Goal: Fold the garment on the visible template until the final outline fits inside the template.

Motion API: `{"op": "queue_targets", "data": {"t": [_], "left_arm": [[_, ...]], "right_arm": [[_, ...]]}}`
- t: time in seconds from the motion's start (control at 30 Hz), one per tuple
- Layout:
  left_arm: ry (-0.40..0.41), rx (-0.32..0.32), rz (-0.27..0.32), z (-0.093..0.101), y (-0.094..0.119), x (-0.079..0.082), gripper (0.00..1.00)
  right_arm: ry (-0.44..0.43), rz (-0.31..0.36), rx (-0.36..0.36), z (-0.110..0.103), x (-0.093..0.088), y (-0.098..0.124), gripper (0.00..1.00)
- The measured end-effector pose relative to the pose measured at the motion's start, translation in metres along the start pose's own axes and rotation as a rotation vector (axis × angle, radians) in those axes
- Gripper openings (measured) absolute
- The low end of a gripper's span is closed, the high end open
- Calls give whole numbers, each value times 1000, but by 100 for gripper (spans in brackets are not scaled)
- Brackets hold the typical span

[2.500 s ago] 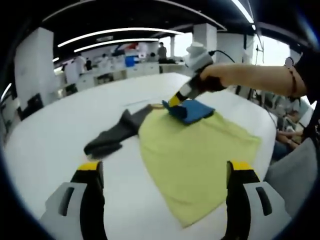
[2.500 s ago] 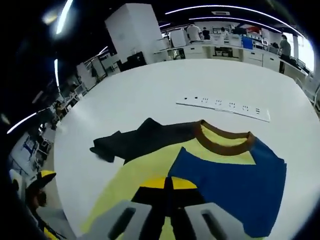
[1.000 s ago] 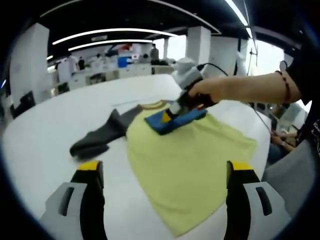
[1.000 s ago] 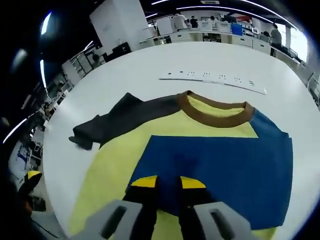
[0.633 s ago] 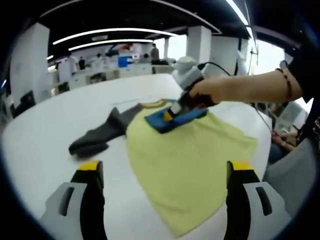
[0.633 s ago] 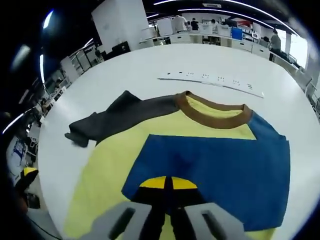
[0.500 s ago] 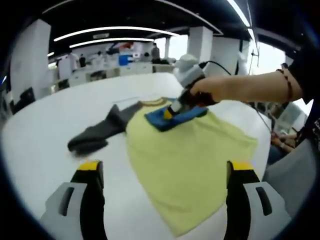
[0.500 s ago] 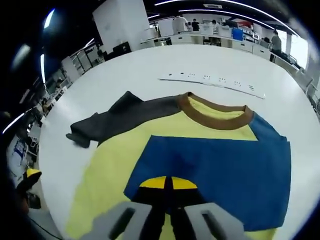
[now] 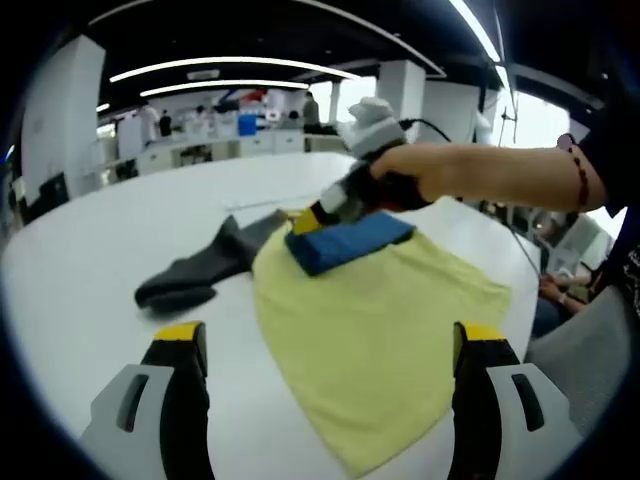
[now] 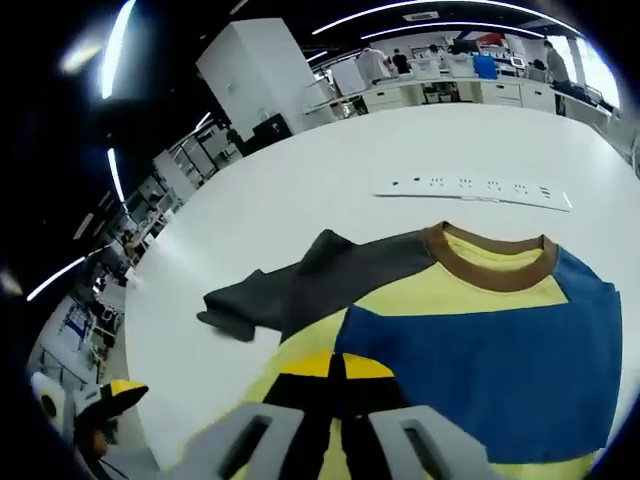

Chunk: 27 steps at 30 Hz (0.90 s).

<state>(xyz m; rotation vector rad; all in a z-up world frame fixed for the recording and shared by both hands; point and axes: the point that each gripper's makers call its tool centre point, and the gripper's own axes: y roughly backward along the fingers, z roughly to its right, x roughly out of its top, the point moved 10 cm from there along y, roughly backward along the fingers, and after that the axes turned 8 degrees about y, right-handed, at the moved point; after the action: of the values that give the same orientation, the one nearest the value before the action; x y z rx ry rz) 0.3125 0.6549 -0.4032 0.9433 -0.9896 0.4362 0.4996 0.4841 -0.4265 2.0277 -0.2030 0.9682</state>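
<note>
Big open office, benches along the back, and a broad white table (image 9: 90,270) up front. Centre of the left gripper view, the yellow shirt (image 9: 375,320) lies flat, its blue sleeve (image 9: 345,240) folded across the chest, the dark grey sleeve (image 9: 195,275) trailing left. The left gripper (image 9: 325,350) hangs at the bottom edge, jaws wide apart, nothing between them. The right gripper (image 10: 335,370), low centre in its own view, jaws pressed together over the blue sleeve's edge. A white strip (image 10: 475,188) sits upper right.
</note>
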Motion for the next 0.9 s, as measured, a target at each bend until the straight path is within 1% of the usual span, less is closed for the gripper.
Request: {"op": "queue_targets", "data": {"t": [0.03, 0.1, 0.13, 0.27, 0.33, 0.4, 0.43, 0.47, 0.6, 0.67, 0.77, 0.87, 0.9], "left_arm": [[-4, 3, -2, 0, 0, 0, 99], [-6, 3, -6, 0, 1, 0, 99], [-5, 4, -6, 0, 1, 0, 99], [-10, 7, -8, -1, 2, 0, 99], [-14, 8, -4, -1, 2, 0, 99], [-22, 10, -4, -1, 2, 1, 99], [-23, 11, -6, -1, 2, 1, 99], [-27, 12, -8, 0, 2, 1, 99], [-56, 5, -14, 5, 1, 2, 99], [-55, -5, -9, 5, 0, 3, 99], [-76, -3, 12, 8, 0, 6, 99], [-83, -1, 26, 10, 2, 7, 99], [-77, -4, 28, 10, 2, 8, 99]], "right_arm": [[13, 7, 25, -3, 0, -2, 0], [13, 2, 21, -7, -2, -4, 0], [21, 4, 22, -8, -2, -4, 2], [30, -9, 12, -7, -4, -4, 7], [45, -17, -14, -3, -4, -2, 11], [71, -26, -53, 2, -4, 1, 22], [81, -32, -78, 5, -5, 4, 27], [110, -45, -112, 9, -5, 7, 34], [150, -65, -178, 21, -7, 16, 50], [160, -68, -216, 27, -7, 22, 55], [150, -61, -255, 38, -9, 32, 58], [134, -60, -267, 46, -11, 40, 59], [141, -58, -268, 48, -11, 43, 59]]}}
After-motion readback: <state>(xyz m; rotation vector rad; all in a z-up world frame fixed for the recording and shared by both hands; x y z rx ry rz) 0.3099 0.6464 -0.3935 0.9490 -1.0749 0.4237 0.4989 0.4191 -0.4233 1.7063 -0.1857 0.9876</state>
